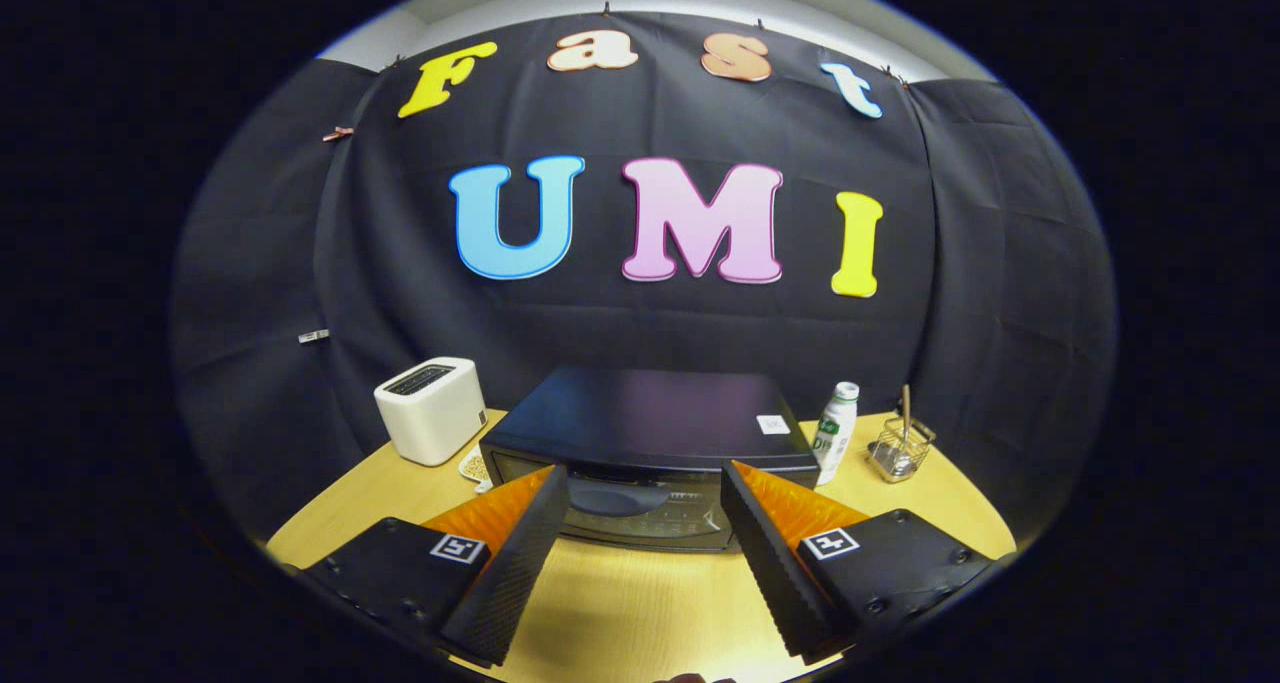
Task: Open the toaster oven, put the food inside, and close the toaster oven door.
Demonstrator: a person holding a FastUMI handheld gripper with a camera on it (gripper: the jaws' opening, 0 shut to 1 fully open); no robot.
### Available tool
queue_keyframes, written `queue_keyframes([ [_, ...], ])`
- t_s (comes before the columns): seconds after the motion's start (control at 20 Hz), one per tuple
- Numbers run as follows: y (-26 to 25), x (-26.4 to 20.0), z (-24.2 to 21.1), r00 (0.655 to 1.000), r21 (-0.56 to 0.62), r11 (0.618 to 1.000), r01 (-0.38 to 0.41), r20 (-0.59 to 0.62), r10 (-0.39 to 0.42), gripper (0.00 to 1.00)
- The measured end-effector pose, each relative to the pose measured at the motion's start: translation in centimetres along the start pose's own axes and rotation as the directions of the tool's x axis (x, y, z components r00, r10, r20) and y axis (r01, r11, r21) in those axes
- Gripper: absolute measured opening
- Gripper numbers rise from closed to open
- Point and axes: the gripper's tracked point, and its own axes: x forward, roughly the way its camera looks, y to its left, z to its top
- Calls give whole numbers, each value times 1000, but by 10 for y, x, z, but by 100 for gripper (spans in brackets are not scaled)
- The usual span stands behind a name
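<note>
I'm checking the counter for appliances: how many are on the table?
2. The black toaster oven sits just ahead of the open gripper, door closed. The white toaster stands beside its left corner. Others may be hidden behind the oven.

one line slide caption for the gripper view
Open gripper faces the closed toaster oven on the wooden table, its door handle between the fingers.

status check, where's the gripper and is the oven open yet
Hand-held gripper open, holding nothing, fingers spread before the toaster oven. Oven door shut, handle just ahead between the fingers. Nothing between fingers and door; white toaster and bottle flank the oven.
</note>
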Motion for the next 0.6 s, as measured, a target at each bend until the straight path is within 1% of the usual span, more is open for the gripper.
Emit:
queue_keyframes([
  [0.2, -31, -40, 24, 995, -49, 998, 37, 91, -32, 99],
  [0.4, -54, -70, 41, 987, -34, 997, 67, 147, -61, 98],
  [0.6, -65, -94, 61, 975, -7, 996, 84, 205, -81, 98],
])
